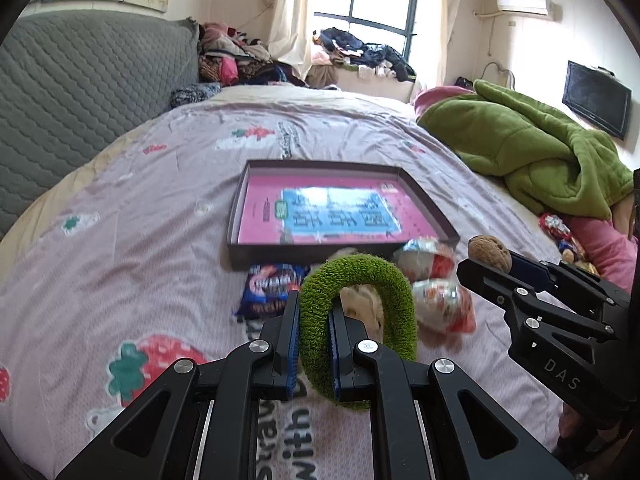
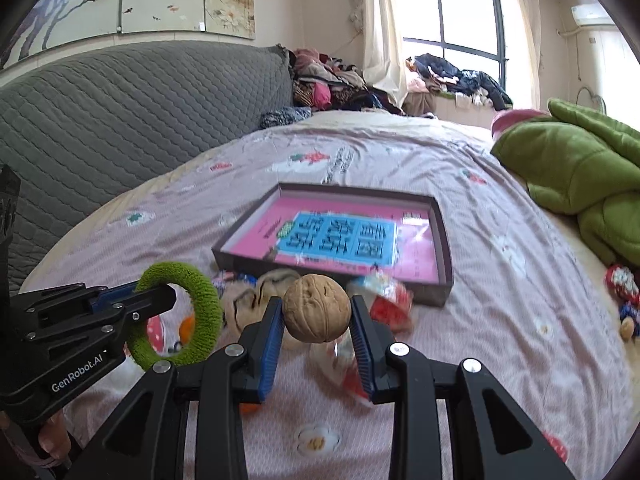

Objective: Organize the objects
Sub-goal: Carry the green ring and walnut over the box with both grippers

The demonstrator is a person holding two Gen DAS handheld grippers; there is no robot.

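My left gripper (image 1: 315,300) is shut on the band of a fuzzy green ring (image 1: 396,284), held above the bed. Seen from the right wrist, the same green ring (image 2: 204,312) hangs at the left in the left gripper (image 2: 160,300). My right gripper (image 2: 316,312) is shut on a brown walnut (image 2: 317,307); in the left wrist view that walnut (image 1: 489,251) sits at the tips of the right gripper (image 1: 486,266). A dark shallow box (image 1: 240,256) with a pink and blue book inside lies on the bed ahead; box (image 2: 440,288).
Loose on the sheet before the box lie a blue snack packet (image 1: 268,288), red-and-white wrapped snacks (image 1: 444,300) and a beige plush item (image 2: 244,304). A green quilted jacket (image 1: 532,160) is heaped at the right, a grey headboard (image 1: 80,80) at the left. More small wrapped items (image 2: 624,292) rest far right.
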